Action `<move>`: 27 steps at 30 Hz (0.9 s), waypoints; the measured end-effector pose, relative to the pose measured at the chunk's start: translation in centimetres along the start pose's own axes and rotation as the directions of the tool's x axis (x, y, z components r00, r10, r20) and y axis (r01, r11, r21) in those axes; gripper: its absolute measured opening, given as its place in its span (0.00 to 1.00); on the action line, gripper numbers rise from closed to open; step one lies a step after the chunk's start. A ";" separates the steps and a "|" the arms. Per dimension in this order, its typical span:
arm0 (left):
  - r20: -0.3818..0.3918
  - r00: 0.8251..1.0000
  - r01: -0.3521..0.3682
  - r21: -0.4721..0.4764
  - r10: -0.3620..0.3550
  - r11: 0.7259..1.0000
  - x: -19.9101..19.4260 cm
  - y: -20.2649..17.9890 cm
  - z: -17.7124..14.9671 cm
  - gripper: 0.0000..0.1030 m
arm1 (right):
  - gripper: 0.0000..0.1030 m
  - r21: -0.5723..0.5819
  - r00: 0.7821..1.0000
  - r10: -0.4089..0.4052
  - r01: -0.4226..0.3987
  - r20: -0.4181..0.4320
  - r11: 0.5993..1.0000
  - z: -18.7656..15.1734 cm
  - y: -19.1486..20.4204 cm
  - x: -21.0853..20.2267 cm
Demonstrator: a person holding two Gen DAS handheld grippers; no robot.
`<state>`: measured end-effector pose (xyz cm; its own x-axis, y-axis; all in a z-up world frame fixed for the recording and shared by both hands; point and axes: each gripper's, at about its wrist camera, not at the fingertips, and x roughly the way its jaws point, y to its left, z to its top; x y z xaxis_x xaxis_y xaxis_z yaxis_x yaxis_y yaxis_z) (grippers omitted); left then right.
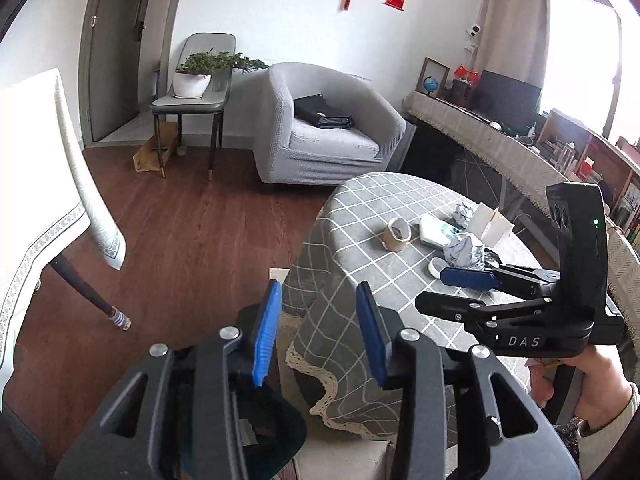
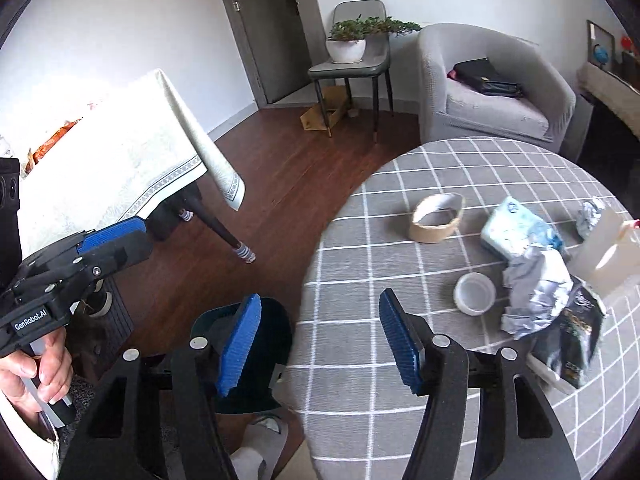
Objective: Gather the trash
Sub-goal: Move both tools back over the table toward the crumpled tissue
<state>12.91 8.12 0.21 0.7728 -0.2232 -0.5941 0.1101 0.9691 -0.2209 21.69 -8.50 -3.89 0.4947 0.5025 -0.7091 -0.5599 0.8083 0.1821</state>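
On the round table with a grey checked cloth [image 2: 360, 240] lie a crumpled silvery paper [image 2: 536, 292], a dark wrapper [image 2: 576, 332], a white lid [image 2: 474, 293], a tape roll [image 2: 436, 218], a tissue pack [image 2: 516, 228] and a white carton [image 2: 608, 256]. A dark bin [image 2: 276, 320] stands on the floor by the table's edge. My right gripper [image 2: 320, 340] hovers over that edge, open and empty. My left gripper [image 1: 318, 336] is open too, with nothing between its blue pads. It hangs left of the table, above the bin [image 1: 280, 420]. In the left wrist view the right gripper [image 1: 432, 290] reaches toward the crumpled paper [image 1: 464, 250].
A grey armchair [image 1: 332, 128] holding a black bag stands behind the table. A chair with a potted plant [image 1: 192, 80] is by the door. A table with a white cloth [image 2: 120, 152] sits to the left over the wooden floor [image 1: 180, 220]. A shelf with a screen [image 1: 508, 100] runs along the right.
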 end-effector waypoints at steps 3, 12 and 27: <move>-0.006 1.000 0.014 0.023 -0.014 1.000 0.9 -1.7 0.3 0.44 | 0.60 0.043 0.999 -0.024 0.023 0.030 0.999 -0.6 -2.4 -1.3; -0.030 0.995 0.092 0.077 -0.090 0.993 4.3 -7.6 1.5 0.50 | 0.55 0.167 0.992 -0.082 0.066 0.093 0.984 -2.4 -8.7 -5.0; -0.098 0.986 0.150 0.119 -0.138 0.982 10.9 -14.5 2.7 0.53 | 0.49 0.365 0.990 -0.057 0.007 0.128 0.931 -5.7 -16.6 -7.4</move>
<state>21.49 -8.09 -0.97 0.6853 -0.3644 -0.6305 0.2979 0.9303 -0.2139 23.54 -27.40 -5.57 0.6073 0.4905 -0.6250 -0.2757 0.8679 0.4132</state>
